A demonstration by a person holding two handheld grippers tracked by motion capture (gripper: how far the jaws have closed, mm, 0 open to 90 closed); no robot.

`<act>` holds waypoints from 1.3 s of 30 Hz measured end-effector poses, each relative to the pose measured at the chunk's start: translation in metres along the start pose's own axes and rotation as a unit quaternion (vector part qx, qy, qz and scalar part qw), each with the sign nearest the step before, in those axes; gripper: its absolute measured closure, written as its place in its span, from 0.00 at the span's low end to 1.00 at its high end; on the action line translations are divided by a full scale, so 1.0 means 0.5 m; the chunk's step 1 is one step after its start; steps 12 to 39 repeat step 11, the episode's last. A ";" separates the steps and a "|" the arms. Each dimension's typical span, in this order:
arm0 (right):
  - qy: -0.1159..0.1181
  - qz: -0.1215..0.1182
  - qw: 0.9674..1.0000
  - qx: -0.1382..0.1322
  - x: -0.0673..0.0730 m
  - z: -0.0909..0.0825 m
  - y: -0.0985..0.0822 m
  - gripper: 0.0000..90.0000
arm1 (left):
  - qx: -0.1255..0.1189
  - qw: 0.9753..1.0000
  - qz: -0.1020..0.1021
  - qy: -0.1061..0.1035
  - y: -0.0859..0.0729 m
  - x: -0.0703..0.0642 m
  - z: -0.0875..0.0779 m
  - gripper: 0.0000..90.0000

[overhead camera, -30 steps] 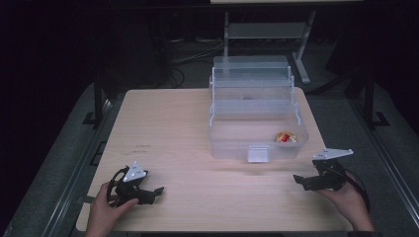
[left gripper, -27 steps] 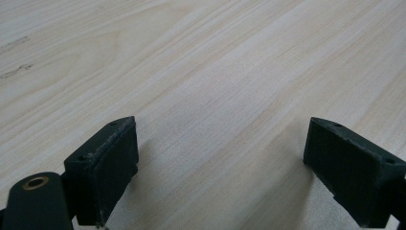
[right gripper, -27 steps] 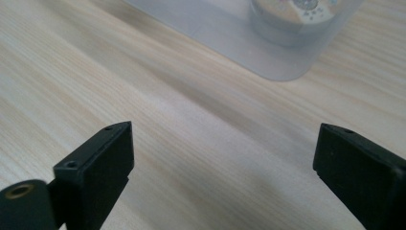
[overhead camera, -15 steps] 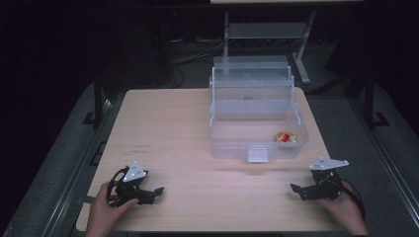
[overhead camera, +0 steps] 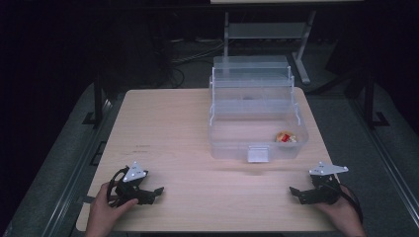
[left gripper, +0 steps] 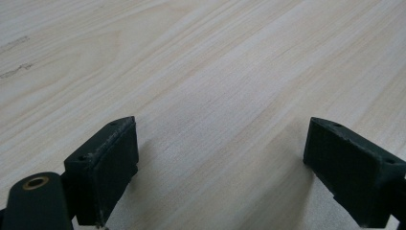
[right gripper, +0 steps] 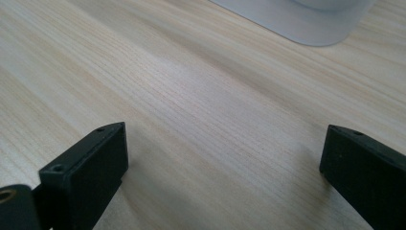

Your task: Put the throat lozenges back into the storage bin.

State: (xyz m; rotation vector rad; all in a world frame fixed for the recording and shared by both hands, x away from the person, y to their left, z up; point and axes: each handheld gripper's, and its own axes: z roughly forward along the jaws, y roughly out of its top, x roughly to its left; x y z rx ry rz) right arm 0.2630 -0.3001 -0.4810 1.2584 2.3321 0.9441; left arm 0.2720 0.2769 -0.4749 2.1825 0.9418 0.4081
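Left gripper (overhead camera: 157, 190) is held low at the near left of the surface (overhead camera: 188, 128), jaws spread wide, nothing between them. Right gripper (overhead camera: 295, 191) is held at the near right, jaws likewise wide and empty. A clear box (overhead camera: 257, 118) is seen ahead of the right gripper, a small red-yellow item (overhead camera: 285, 137) inside its near-right corner.

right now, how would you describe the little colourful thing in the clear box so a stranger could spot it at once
On the wooden table, find the clear plastic tiered box toward the far right. Look into its lowest, open compartment, at the right end beside the rounded wall. There lies a small red and yellow object, too small to identify, the only coloured item in an otherwise see-through box.
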 end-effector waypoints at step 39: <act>0.002 0.001 1.000 -0.011 -0.003 0.001 -0.006 0.02 | 0.000 1.000 0.000 0.000 0.000 0.000 0.000 0.12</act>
